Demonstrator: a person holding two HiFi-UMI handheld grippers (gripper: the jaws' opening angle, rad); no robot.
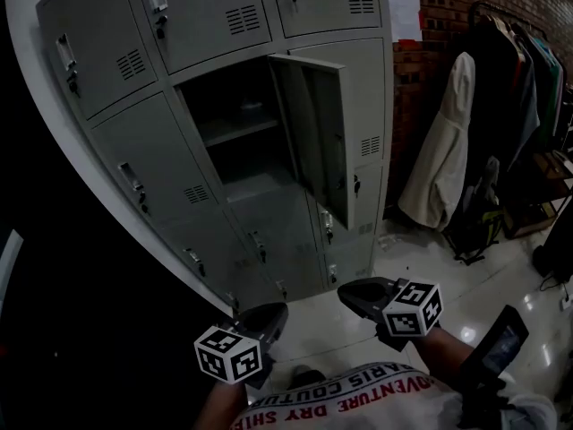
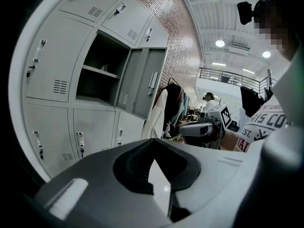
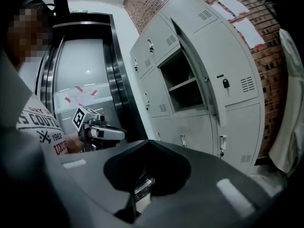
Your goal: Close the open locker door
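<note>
- The head view looks steeply down from above at the locker bank (image 1: 134,177) ahead, with the left gripper (image 1: 273,313) and right gripper (image 1: 347,294) near its lower edge.
- Each gripper view sits low, tilted up at the locker bank, and catches the other gripper.
- All three share the open locker door (image 1: 313,133).

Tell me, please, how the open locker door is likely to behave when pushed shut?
The locker door looks like thin sheet metal, so it probably stays stiff and swings lightly on its hinges. Its painted face seems smooth, so a push might slide; pushing near the handle at the free edge would likely turn it most easily.
</note>
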